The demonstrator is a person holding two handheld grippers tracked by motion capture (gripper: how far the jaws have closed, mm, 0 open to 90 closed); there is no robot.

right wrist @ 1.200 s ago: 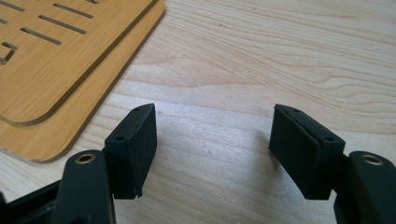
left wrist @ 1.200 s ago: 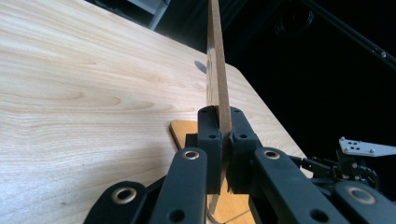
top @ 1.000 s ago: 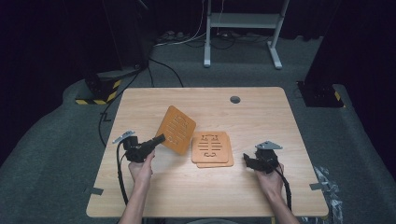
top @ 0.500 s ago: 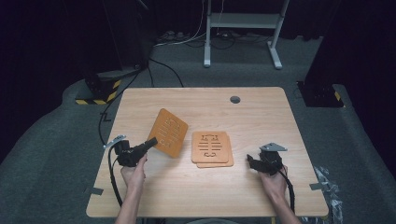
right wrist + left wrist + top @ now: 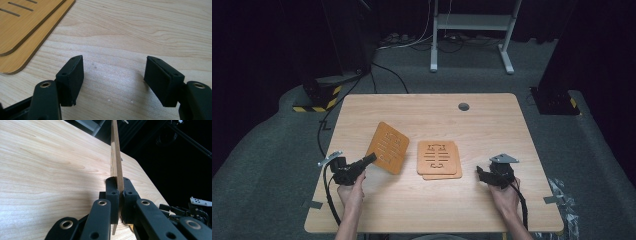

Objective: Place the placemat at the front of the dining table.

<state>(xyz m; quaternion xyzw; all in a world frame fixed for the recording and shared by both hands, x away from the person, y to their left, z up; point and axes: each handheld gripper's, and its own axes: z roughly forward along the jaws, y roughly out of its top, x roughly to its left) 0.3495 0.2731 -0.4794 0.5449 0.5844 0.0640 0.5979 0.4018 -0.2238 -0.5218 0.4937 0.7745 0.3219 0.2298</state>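
My left gripper is shut on a corner of a thin orange board with cut-out slots, which it holds tilted over the left part of the table. In the left gripper view the board stands edge-on between the two pads. A stack of two similar orange boards lies flat at the table's middle. My right gripper rests low on the table to the right of the stack, open and holding nothing. The stack's corner shows at that view's upper left.
The wooden table has a round grey cable hole near its far edge. A white desk frame and dark stands are on the floor beyond. Cables trail from both grippers off the near edge.
My left gripper has carried the orange board leftward and lower, away from the stack, and drawn back toward the near left. The right gripper has stayed almost still.
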